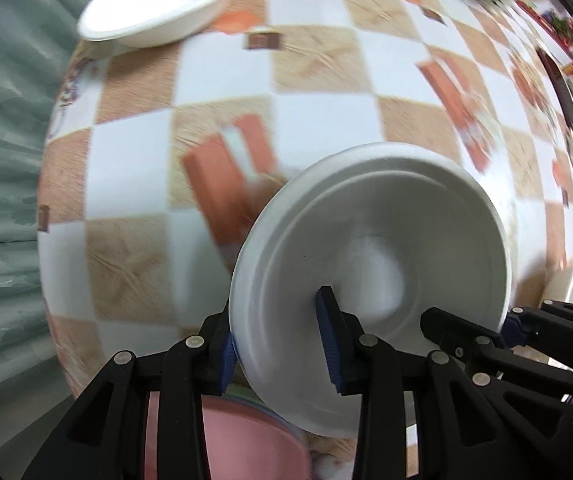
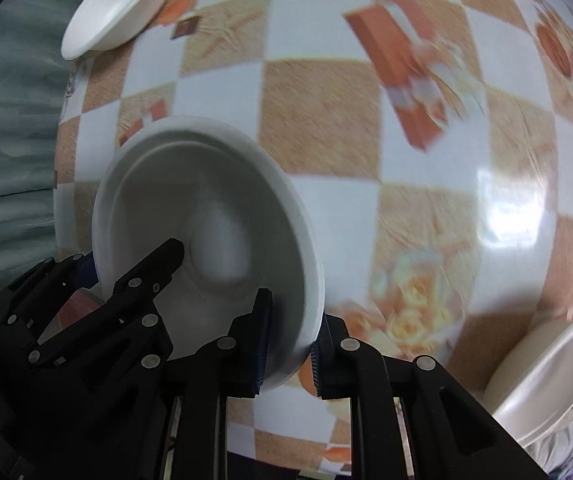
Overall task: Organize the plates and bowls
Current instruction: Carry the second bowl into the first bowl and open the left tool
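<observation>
- Over the checkered table, from the left wrist, your left gripper is pinching the white bowl's near-left rim; a second bowl is waiting far left.
- From the right wrist, your right gripper is clamping the opposite rim, sharing the load; only here a patterned bowl is showing near right.

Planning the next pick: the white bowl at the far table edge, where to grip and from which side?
Grip the far white bowl by its thin rim, one finger inside and one outside, coming from above. It sits upright and open, and its walls look too wide to span. Both grippers already hold the near bowl that way, so one must let go first.
</observation>
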`<state>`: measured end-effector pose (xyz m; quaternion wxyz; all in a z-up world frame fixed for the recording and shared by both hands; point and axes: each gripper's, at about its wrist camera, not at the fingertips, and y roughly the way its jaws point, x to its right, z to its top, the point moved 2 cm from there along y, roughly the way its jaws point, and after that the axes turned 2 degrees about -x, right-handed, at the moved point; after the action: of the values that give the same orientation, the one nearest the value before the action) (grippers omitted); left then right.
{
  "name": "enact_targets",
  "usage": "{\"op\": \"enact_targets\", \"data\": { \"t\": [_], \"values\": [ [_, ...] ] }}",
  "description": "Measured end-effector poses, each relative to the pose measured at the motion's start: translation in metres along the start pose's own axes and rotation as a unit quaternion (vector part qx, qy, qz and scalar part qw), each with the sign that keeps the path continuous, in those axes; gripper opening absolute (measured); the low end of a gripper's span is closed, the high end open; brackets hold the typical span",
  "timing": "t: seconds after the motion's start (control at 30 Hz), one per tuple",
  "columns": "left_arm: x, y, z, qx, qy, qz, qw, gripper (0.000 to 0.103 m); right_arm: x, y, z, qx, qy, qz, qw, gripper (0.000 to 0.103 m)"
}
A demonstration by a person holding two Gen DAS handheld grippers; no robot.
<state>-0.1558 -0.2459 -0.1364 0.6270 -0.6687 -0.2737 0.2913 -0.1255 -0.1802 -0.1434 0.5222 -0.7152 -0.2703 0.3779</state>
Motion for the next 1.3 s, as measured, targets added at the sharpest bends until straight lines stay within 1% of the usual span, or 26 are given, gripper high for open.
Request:
{"op": "enact_targets", "data": {
  "t": [0.17,0.27,0.33,0.43,0.5,0.53,0.6,0.63,0.67,0.73,0.87,0.97,1.0,1.03,1.17,1.27,1.3],
  "values": [
    [0.029,-0.002,-0.014,-0.001,0.039,0.005,0.9992,0.039,0.023,0.003,-0.023,-0.007,0.021,0.01,1.0,0.019],
    [0.039,-0.003,-0.019,-0.006,0.048,0.004,0.9988,0.039,0.03,0.005,-0.032,-0.008,0.029,0.015,0.999,0.019],
    [0.048,-0.005,-0.022,-0.011,0.054,0.005,0.9985,0.039,0.039,0.003,-0.029,-0.008,0.028,0.012,0.999,0.019],
    [0.063,-0.019,-0.031,-0.003,0.067,0.013,0.9977,0.039,0.041,0.0,-0.038,-0.006,0.026,0.011,1.0,0.019],
    [0.072,-0.031,-0.035,0.004,0.076,0.016,0.997,0.039,0.036,-0.01,-0.034,0.004,0.027,0.011,1.0,0.019],
    [0.078,-0.036,-0.036,0.008,0.08,0.015,0.9967,0.039,0.037,-0.012,-0.026,0.009,0.028,0.01,1.0,0.019],
    [0.091,-0.048,-0.039,0.014,0.091,0.012,0.9957,0.039,0.042,-0.025,-0.03,0.021,0.034,0.012,0.999,0.019],
    [0.098,-0.053,-0.039,0.016,0.098,0.01,0.995,0.039,0.043,-0.032,-0.039,0.027,0.037,0.011,0.999,0.019],
    [0.108,-0.057,-0.038,0.019,0.107,0.008,0.9941,0.039,0.052,-0.043,-0.035,0.033,0.041,0.01,0.999,0.019],
    [0.128,-0.066,-0.039,0.023,0.127,0.001,0.9917,0.039,0.067,-0.058,-0.044,0.047,0.057,0.009,0.997,0.019],
    [0.173,-0.082,-0.042,0.038,0.188,-0.013,0.9814,0.04,0.099,-0.073,-0.063,0.069,0.104,0.008,0.992,0.019],
    [0.197,-0.076,-0.04,0.036,0.237,-0.019,0.9708,0.04,0.133,-0.085,-0.078,0.081,0.149,0.009,0.985,0.019],
    [0.196,-0.071,-0.043,0.035,0.246,-0.018,0.9684,0.04,0.146,-0.089,-0.084,0.083,0.165,0.01,0.983,0.019],
    [0.206,-0.07,-0.044,0.032,0.259,-0.018,0.9652,0.04,0.155,-0.091,-0.087,0.083,0.178,0.011,0.98,0.019],
    [0.229,-0.06,-0.044,0.024,0.289,-0.019,0.957,0.04,0.181,-0.09,-0.1,0.086,0.217,0.004,0.972,0.02],
    [0.239,-0.049,-0.041,0.016,0.299,-0.02,0.9539,0.04,0.198,-0.089,-0.106,0.086,0.234,0.004,0.968,0.02],
    [0.242,-0.046,-0.041,0.015,0.3,-0.019,0.9535,0.042,0.203,-0.087,-0.106,0.085,0.241,0.004,0.967,0.02]
  ]
}}
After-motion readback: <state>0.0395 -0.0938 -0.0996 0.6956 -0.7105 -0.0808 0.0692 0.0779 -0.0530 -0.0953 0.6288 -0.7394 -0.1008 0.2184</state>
